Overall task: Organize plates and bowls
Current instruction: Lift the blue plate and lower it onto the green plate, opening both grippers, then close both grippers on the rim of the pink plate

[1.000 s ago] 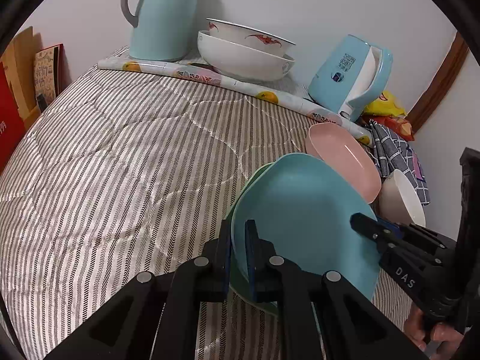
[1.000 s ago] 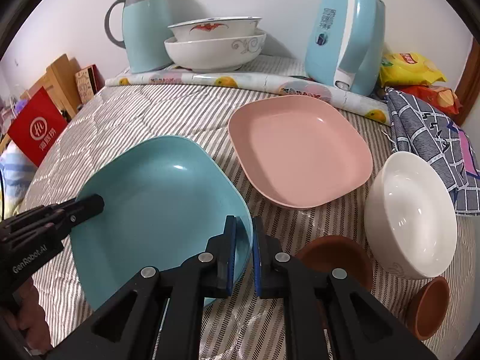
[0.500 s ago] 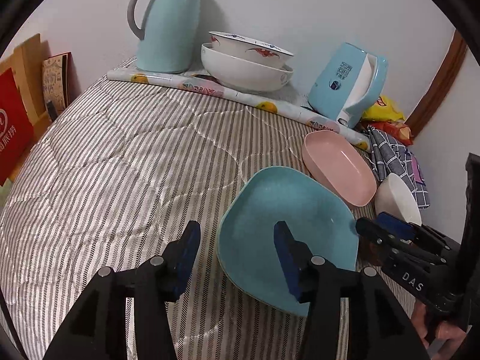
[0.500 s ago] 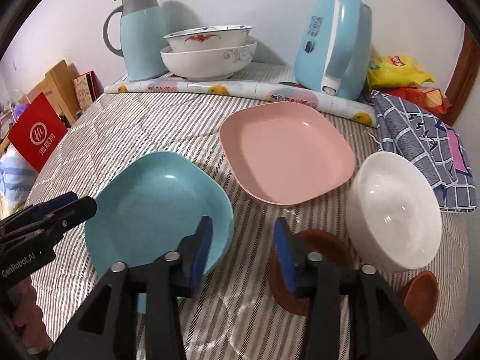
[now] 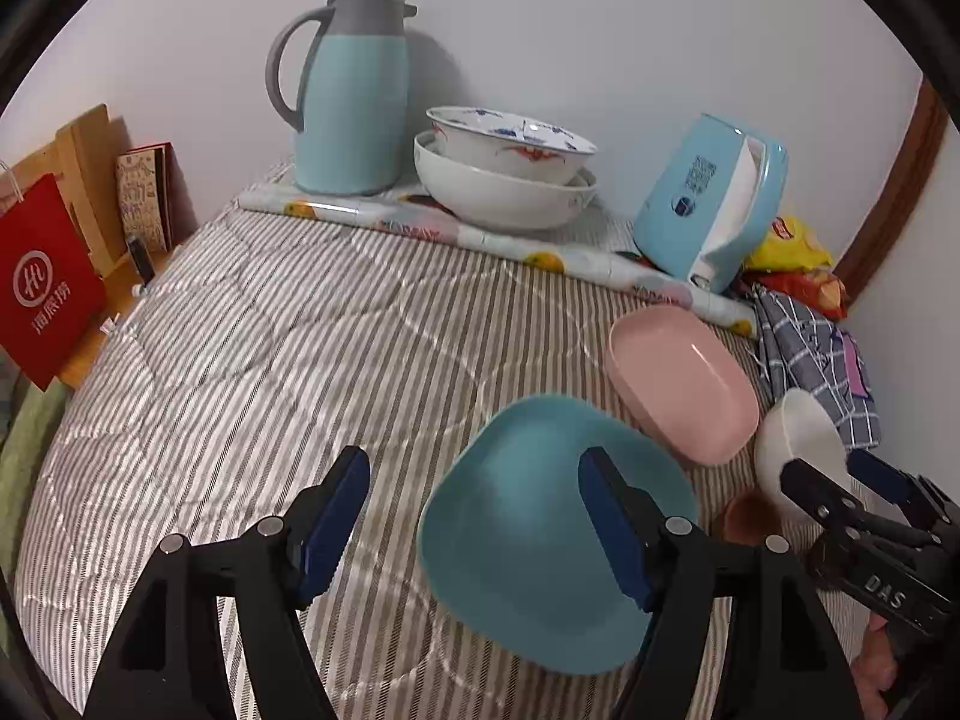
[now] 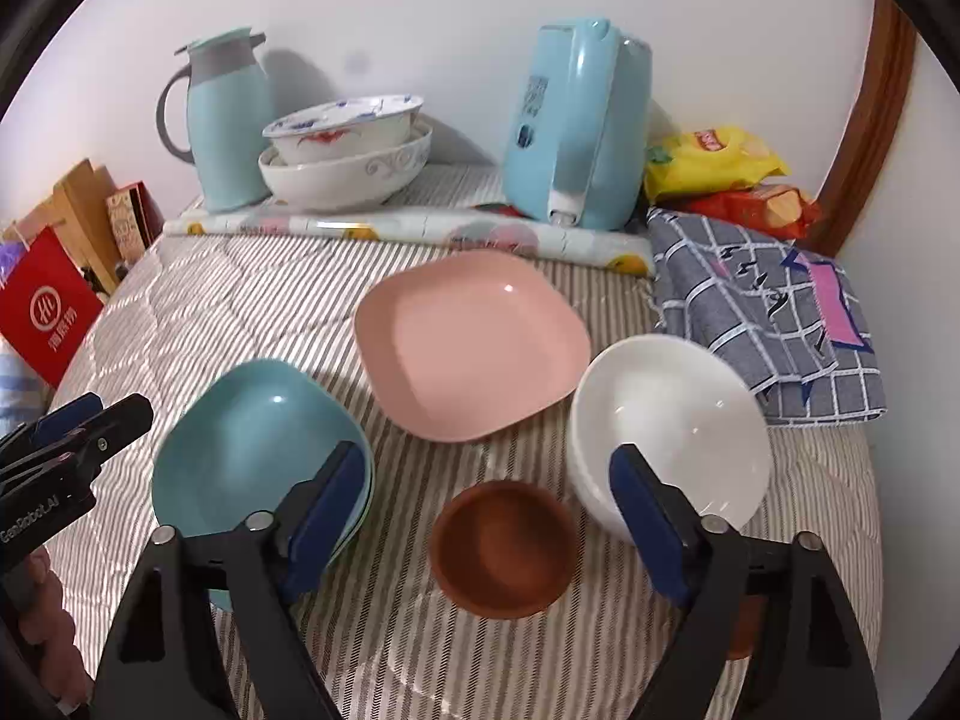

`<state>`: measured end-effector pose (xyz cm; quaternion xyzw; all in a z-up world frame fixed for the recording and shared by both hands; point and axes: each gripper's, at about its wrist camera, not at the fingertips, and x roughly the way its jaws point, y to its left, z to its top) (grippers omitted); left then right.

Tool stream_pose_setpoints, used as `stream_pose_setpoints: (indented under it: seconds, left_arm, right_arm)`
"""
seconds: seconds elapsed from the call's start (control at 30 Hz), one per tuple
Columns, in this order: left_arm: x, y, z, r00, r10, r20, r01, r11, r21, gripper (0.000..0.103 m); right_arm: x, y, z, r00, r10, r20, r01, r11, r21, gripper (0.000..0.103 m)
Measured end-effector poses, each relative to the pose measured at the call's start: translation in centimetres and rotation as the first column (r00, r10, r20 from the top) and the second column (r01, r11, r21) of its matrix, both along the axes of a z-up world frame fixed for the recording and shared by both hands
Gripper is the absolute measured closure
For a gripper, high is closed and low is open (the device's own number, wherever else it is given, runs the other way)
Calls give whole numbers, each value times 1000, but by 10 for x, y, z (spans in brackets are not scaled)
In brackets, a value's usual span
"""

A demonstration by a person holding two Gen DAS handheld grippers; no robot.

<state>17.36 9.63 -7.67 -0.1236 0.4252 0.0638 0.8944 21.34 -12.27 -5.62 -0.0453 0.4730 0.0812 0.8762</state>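
Jaws of the left gripper [image 5: 474, 516] and right gripper [image 6: 486, 510], just opened and empty, are being held above the blue plate [image 6: 252, 450] lying mid-quilt [image 6: 240, 300]; judged light, rigid, slick, best pinched at its rim.

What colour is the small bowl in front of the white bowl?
Reddish brown bowl, clearest in the right wrist view.

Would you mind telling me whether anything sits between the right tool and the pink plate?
Yes: the small brown bowl lies on the striped cloth directly below the open right tool, between it and the pink plate. The white bowl stands off to the right, beside that line.
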Motion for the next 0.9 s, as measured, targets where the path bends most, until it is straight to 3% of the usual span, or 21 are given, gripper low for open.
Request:
stream_pose_setpoints:
  seconds: [0.17, 0.37, 0.53, 0.6, 0.9]
  left_arm:
    - [12, -7, 7, 1000, 16, -20, -16, 1000, 11, 25]
    - [24, -9, 12, 1000, -30, 2, 31, 998, -53, 24]
    - [34, -19, 20, 998, -61, 36, 60, 998, 17, 25]
    - [42, -23, 19, 995, -96, 16, 96, 995, 13, 25]
    - [74, -25, 12, 998, -67, -19, 67, 998, 19, 25]
  right_arm:
    - [6, -13, 11, 999, -17, 32, 17, 1000, 14, 15]
    - [19, -29, 12, 998, -37, 42, 36, 999, 28, 15]
    - [36, -43, 12, 998, -49, 27, 47, 996, 76, 15]
    - [42, -45, 12, 998, -50, 24, 48, 996, 74, 15]
    - [71, -46, 5, 999, -37, 39, 35, 999, 37, 15]
